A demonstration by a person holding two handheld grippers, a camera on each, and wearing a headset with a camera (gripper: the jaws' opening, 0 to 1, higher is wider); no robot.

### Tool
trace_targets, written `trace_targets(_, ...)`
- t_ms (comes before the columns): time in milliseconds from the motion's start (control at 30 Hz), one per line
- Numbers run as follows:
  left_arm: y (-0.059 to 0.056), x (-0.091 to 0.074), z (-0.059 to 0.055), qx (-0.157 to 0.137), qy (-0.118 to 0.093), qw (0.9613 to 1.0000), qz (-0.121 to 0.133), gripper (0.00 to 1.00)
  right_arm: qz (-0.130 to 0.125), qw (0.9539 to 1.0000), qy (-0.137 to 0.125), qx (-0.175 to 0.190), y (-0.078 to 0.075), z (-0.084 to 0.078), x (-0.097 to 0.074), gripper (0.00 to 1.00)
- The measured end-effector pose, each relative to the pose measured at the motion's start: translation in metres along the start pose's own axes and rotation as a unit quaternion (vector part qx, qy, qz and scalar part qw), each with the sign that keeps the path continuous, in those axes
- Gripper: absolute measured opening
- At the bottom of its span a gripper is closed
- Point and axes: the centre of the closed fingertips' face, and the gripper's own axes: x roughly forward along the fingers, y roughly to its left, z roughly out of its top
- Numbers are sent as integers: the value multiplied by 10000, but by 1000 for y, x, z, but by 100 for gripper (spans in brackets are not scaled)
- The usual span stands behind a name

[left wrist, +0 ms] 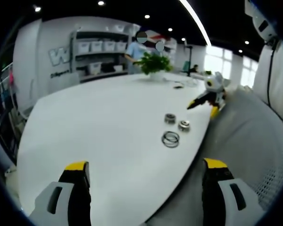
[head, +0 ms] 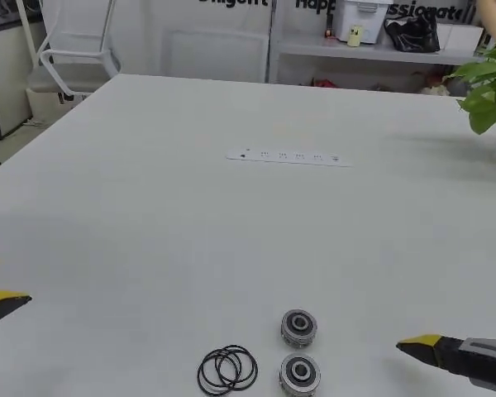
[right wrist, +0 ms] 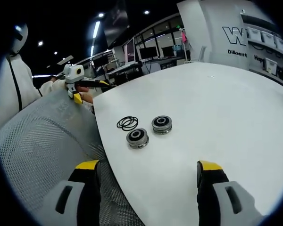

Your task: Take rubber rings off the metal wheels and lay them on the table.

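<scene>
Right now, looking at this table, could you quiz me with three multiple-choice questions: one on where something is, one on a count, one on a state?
1. Where does the pile of black rubber rings lie?
A. On the table beside the metal wheels
B. On a shelf
C. In a gripper

2. How many metal wheels are on the table?
A. One
B. Two
C. Four

3. How do the jaws of the left gripper stand?
A. Shut on a ring
B. Shut on a wheel
C. Open, holding nothing

Answers: 1 A, the rings lie flat next to the wheels; 2 B, two wheels sit close together; 3 C, the jaws stand wide apart.
</scene>
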Motion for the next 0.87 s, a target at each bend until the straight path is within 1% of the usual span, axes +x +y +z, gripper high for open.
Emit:
trace_targets(200,1,0,-1,-27,-8,10000,27,100,-10,10000,30,46,-1,-5,0,80)
trace_targets(700,2,1,-1,-50,-27,10000,29,100,15,10000,-3,65,-1,-2,1,80)
trace_targets(867,2,1,-1,-62,-41,10000,28,100,7,10000,23,68,-2,-4,0,80)
